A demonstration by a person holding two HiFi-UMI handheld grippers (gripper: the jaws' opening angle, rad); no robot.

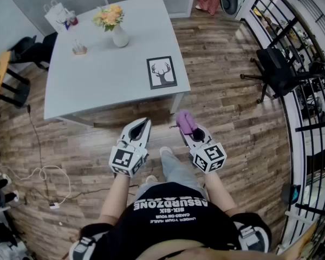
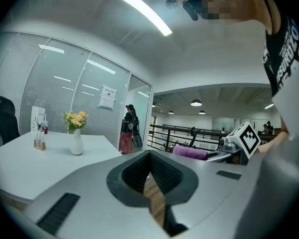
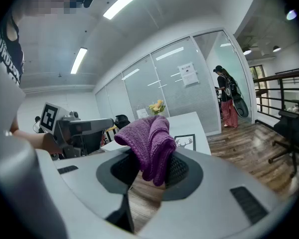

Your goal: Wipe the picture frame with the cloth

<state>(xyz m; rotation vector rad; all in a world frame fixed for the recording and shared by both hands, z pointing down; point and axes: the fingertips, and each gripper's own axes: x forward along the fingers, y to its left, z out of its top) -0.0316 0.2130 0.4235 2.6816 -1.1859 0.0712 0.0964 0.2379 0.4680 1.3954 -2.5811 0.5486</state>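
Grey desk (image 1: 108,75) on a wooden floor (image 1: 233,96), a vase of flowers (image 1: 118,34) towards the desk's far side and a black chair (image 1: 273,69) off to its right. The picture frame (image 1: 162,72) lies flat by the desk's near right edge, apart from both tools. The left gripper (image 1: 144,124) hovers short of the desk, fingers clenched on nothing. The right gripper (image 1: 184,130) is beside it, its fingers grasping the purple cloth (image 1: 186,121).

— Did the frame (image 3: 186,142) show whole in the right gripper view?
— No, the cloth (image 3: 150,146) hid its lower left corner.
— The thing (image 1: 79,49) near the vase (image 1: 119,37)?
— Too small to tell.
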